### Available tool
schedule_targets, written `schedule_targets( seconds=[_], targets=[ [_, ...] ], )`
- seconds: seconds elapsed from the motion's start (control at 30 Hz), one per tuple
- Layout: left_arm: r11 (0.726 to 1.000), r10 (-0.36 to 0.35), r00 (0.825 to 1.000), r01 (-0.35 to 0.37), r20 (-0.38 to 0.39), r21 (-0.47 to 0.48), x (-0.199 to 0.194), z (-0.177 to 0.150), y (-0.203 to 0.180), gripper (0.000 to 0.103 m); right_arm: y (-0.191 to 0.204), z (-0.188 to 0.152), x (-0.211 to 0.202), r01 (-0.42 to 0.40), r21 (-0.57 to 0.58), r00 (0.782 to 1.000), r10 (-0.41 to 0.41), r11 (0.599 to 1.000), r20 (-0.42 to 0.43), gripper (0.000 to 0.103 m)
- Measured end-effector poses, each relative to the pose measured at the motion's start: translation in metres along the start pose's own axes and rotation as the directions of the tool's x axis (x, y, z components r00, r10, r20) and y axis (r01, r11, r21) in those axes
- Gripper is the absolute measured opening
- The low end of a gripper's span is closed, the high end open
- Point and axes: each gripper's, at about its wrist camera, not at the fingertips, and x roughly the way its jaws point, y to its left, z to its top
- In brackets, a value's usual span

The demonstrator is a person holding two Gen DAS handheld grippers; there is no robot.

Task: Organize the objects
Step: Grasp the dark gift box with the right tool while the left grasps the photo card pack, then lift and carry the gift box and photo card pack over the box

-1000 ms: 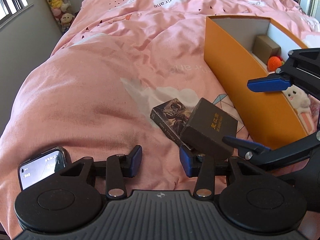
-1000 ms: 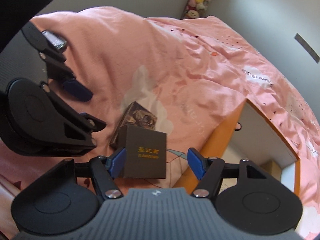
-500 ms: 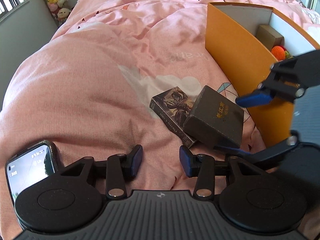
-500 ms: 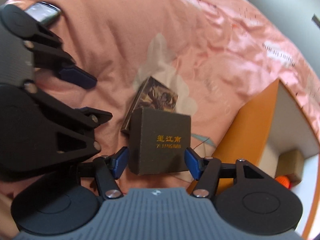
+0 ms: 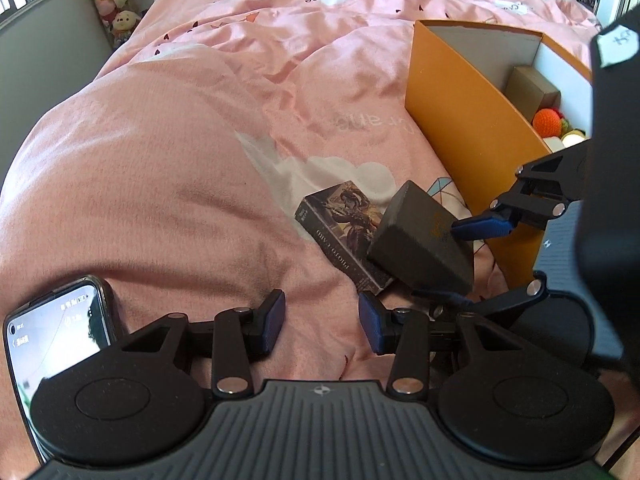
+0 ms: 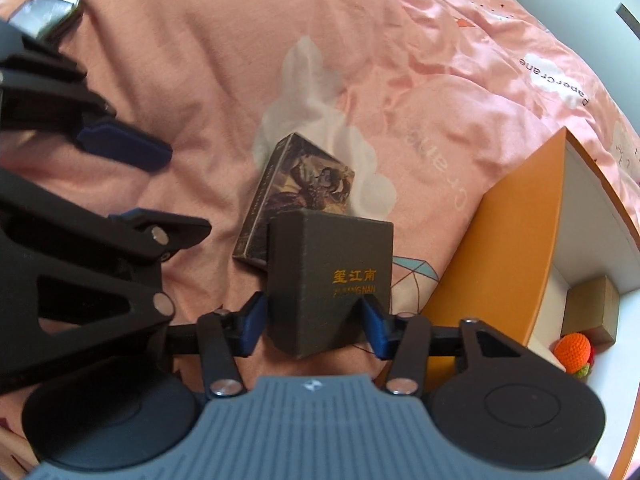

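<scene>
The right hand-held gripper (image 6: 314, 326) clenches the dark grey box (image 6: 330, 280), its blue pads pressed on the box's two sides. The box tilts, its far edge resting on the picture card box (image 6: 298, 188) that lies on the pink bed (image 6: 200, 60) just ahead. The orange storage box (image 6: 516, 248) stands beside the right hand-held gripper, on its right. The left hand-held gripper (image 5: 322, 322) hangs released over the bedding, with the card box ahead and to its right.

dark grey box (image 6: 328, 280): gold lettering, tilted | overlaps photo card box (image 6: 304, 184) | on pink duvet
</scene>
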Motion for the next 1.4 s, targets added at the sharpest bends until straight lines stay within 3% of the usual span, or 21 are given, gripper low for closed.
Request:
schedule_targets(
  seconds=[0.4, 0.5, 0.63, 0.8, 1.1, 1.4],
  targets=[
    [0.984, -0.103, 0.995, 0.103, 0.007, -0.146, -0.008, 0.008, 0.018, 0.048, -0.044, 0.007, -0.032, -0.039, 0.066, 0.996, 0.034, 0.997, 0.078, 0.035],
    [0.971, -0.146, 0.989, 0.142, -0.009, -0.193, -0.006, 0.014, 0.025, 0.048, -0.059, 0.013, -0.031, -0.07, 0.091, 0.996, 0.065, 0.993, 0.061, 0.034],
    [0.96, -0.175, 0.984, 0.165, -0.026, -0.228, 0.005, 0.024, 0.026, 0.048, -0.062, 0.02, -0.025, -0.076, 0.043, 0.997, 0.074, 0.996, 0.035, 0.034],
    [0.94, -0.195, 0.979, 0.17, -0.058, -0.296, 0.025, 0.036, 0.025, 0.049, -0.064, 0.026, -0.022, -0.072, -0.005, 0.997, 0.073, 0.997, 0.012, 0.033],
    [0.883, -0.158, 0.983, 0.1, -0.089, -0.458, 0.065, 0.039, 0.026, 0.055, -0.068, 0.033, -0.014, -0.082, -0.069, 0.997, 0.082, 0.994, 0.002, 0.036],
    [0.865, -0.182, 0.98, 0.123, -0.075, -0.487, 0.081, 0.036, 0.029, 0.07, -0.072, 0.039, -0.007, -0.064, -0.111, 0.998, 0.065, 0.992, 0.009, 0.037]
  ],
)
